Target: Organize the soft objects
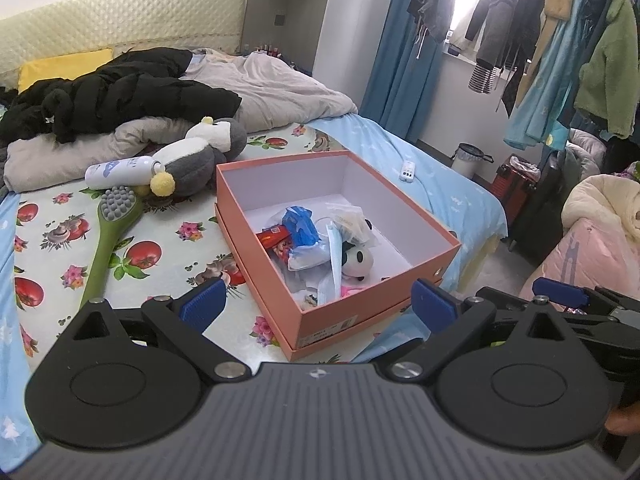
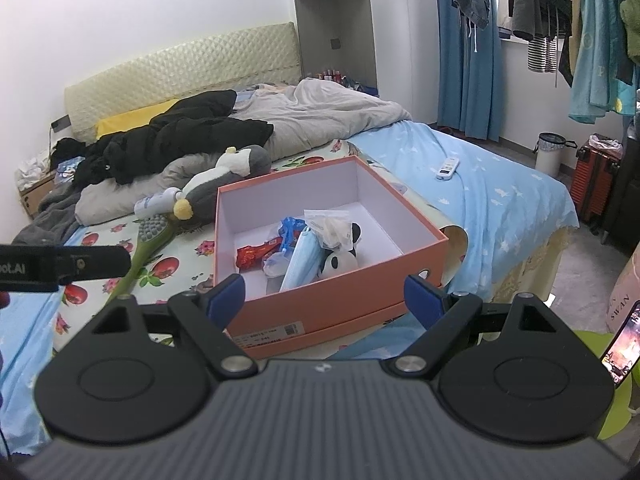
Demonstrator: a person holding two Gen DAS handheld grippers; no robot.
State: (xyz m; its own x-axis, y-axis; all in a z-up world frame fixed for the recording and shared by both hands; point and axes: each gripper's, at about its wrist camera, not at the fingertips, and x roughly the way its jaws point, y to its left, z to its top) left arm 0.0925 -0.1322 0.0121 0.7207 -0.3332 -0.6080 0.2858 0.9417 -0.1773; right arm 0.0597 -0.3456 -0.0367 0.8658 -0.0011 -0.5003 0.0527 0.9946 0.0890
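An orange box (image 1: 276,256) (image 2: 320,308) with a white inside stands open on the bed. In it lie a small panda plush (image 1: 357,261) (image 2: 338,263), a blue face mask (image 1: 335,258) (image 2: 298,264), a blue packet (image 1: 298,224), a red wrapper (image 2: 252,255) and a clear bag (image 2: 326,226). Left of the box lies a grey and white penguin plush (image 1: 200,152) (image 2: 228,176). My left gripper (image 1: 318,306) is open in front of the box's near corner. My right gripper (image 2: 324,296) is open before the box's front wall, nothing between its blue pads.
A white bottle (image 1: 122,172) and a green long-handled brush (image 1: 106,240) lie left of the penguin. A black jacket (image 1: 112,96) and grey duvet (image 1: 280,84) cover the far bed. A white remote (image 2: 448,168) lies right of the box. A bin (image 2: 550,152), a red suitcase (image 2: 596,176) and hanging clothes stand at right.
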